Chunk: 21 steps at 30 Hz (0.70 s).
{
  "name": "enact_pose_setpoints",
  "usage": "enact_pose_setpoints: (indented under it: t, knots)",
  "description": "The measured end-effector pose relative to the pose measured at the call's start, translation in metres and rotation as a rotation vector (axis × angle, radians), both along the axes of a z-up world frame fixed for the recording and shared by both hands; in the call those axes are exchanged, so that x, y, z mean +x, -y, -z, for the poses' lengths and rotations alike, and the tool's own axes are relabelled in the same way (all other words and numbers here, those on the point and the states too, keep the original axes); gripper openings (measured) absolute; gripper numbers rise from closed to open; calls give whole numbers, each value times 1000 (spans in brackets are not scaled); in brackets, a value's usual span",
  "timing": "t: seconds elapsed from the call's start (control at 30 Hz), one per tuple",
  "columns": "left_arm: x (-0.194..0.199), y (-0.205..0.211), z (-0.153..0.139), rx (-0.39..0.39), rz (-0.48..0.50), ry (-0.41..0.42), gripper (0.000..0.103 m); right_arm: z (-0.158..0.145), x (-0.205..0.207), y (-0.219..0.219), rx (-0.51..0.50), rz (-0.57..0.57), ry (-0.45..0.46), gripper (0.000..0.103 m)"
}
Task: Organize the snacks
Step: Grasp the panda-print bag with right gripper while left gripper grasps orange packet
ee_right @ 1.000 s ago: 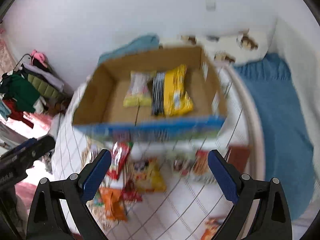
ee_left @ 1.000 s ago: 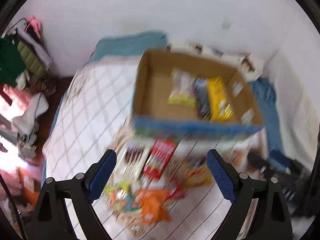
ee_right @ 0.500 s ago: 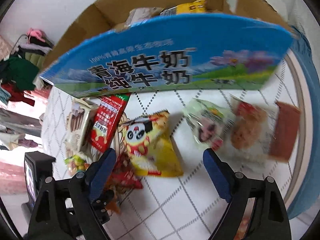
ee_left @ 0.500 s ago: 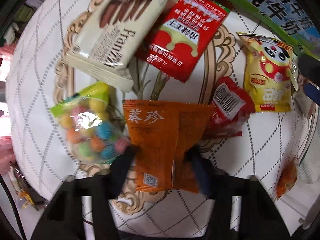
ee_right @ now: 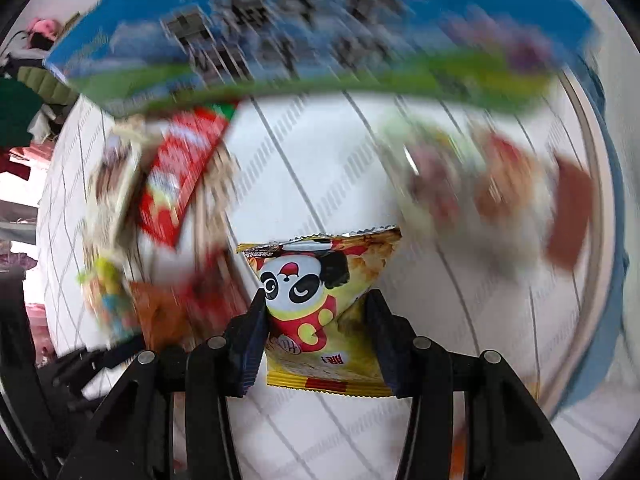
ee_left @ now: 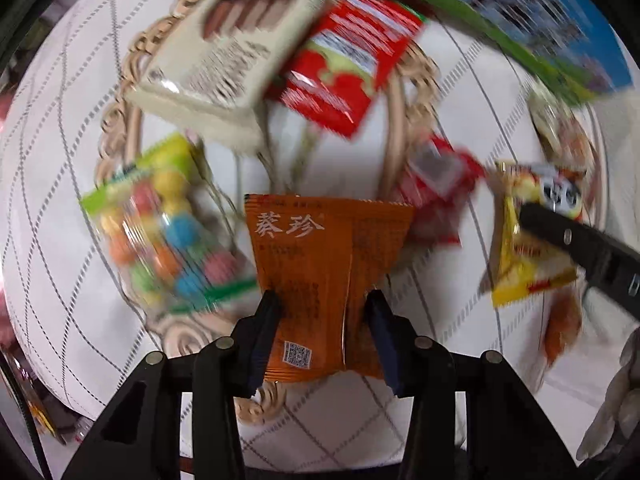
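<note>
My left gripper (ee_left: pixel 322 304) is shut on an orange snack packet (ee_left: pixel 320 264) and holds it above the white table (ee_left: pixel 60 208). My right gripper (ee_right: pixel 316 308) is shut on a yellow panda snack bag (ee_right: pixel 320 304); that bag also shows in the left wrist view (ee_left: pixel 520 240), with the right gripper's finger across it. A blue and green cardboard box (ee_right: pixel 320 28) stands just behind the snacks.
On the table lie a cream biscuit-stick box (ee_left: pixel 224 52), a red packet (ee_left: pixel 344 68), a bag of coloured candy balls (ee_left: pixel 164 232), a small red packet (ee_left: pixel 436 188) and several blurred snacks at the right (ee_right: pixel 500 176). Clothes are piled at far left (ee_right: pixel 20 112).
Both grippers dropped from above the box to the table and closed. The left one took the orange packet, the right one the panda bag, and both are lifting with motion blur.
</note>
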<state>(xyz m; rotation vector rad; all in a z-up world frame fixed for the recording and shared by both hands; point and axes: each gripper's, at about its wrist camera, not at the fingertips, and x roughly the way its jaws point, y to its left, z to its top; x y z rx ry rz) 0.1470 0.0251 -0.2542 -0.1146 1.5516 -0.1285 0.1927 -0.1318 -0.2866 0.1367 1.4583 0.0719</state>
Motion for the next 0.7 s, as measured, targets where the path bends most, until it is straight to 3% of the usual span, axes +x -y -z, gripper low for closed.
enact_pose_setpoints:
  t: [0.23, 0.4, 0.57, 0.7]
  knots:
    - [-36, 12, 16, -20, 107, -45, 45, 33, -72, 15, 55, 102, -119, 51]
    - [-38, 23, 27, 12, 126, -52, 54, 43, -82, 17, 104, 127, -103, 78]
    - [-34, 38, 35, 33, 102, -45, 55, 27, -102, 19, 67, 144, -60, 78]
    - [-39, 43, 25, 43, 70, -36, 55, 23, -125, 25, 96, 196, -34, 78]
